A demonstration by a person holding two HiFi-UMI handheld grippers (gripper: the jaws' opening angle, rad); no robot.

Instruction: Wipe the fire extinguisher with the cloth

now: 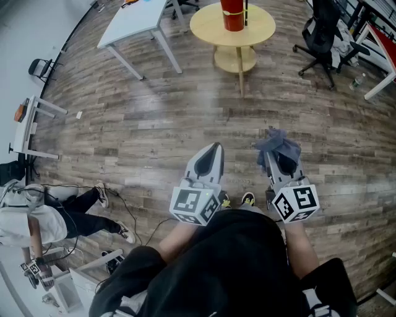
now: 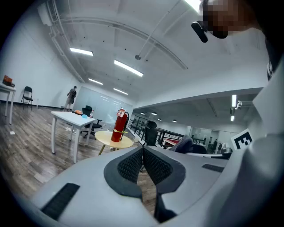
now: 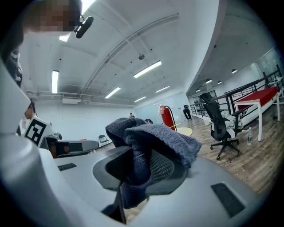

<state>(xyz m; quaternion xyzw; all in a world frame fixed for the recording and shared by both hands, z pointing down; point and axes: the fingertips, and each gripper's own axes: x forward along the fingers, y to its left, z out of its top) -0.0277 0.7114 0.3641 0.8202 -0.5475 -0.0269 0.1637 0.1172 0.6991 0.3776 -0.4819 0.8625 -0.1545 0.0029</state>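
Observation:
A red fire extinguisher stands upright on a round yellow table far ahead across the wooden floor; it also shows as the fire extinguisher and fire extinguisher. My right gripper is shut on a grey-blue knitted cloth, which bunches over the jaws as the cloth. My left gripper is shut with nothing in it, its pads pressed together. Both grippers are held close to my body, well short of the table.
A white desk stands left of the round table. A black office chair is at the right, beside a red-and-white table. A person sits on the floor at the left. Cables lie on the floor near them.

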